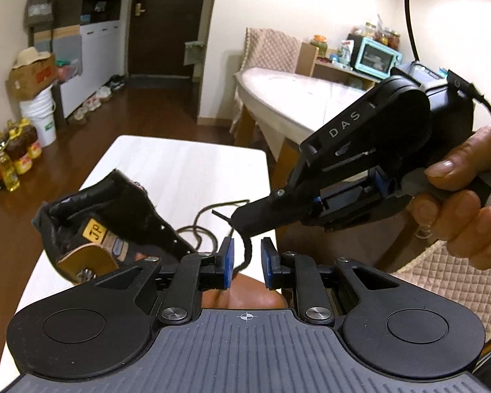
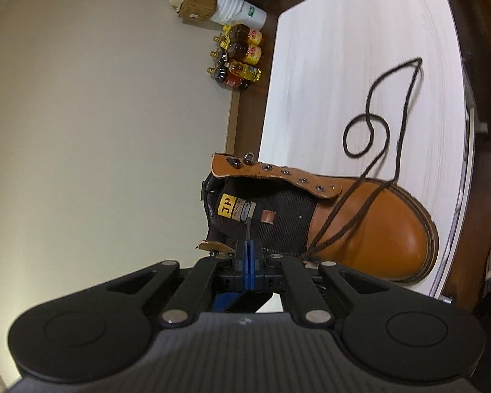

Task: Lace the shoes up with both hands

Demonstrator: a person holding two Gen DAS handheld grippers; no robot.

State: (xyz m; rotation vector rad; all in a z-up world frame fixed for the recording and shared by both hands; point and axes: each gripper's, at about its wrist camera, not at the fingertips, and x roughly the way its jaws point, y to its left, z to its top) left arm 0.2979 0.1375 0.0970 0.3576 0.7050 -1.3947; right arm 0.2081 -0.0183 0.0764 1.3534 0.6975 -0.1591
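While boot (image 2: 360,226) hides lace (image 2: 373,124) start | right gripper (image 2: 249,255) fingers clamp lace tip | left gripper (image 1: 247,262) fingers apart

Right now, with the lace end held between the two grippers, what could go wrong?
1. The right gripper pinches only the lace tip, so it may slip out.
2. The left gripper is open around the lace; closing badly could miss it.
3. The loose loop on the table may knot.

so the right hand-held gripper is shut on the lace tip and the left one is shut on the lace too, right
Not quite. The right hand-held gripper is shut on the lace tip, as the right wrist view shows. The left hand-held gripper is open: in the left wrist view its blue pads stand apart, with the lace hanging between them.
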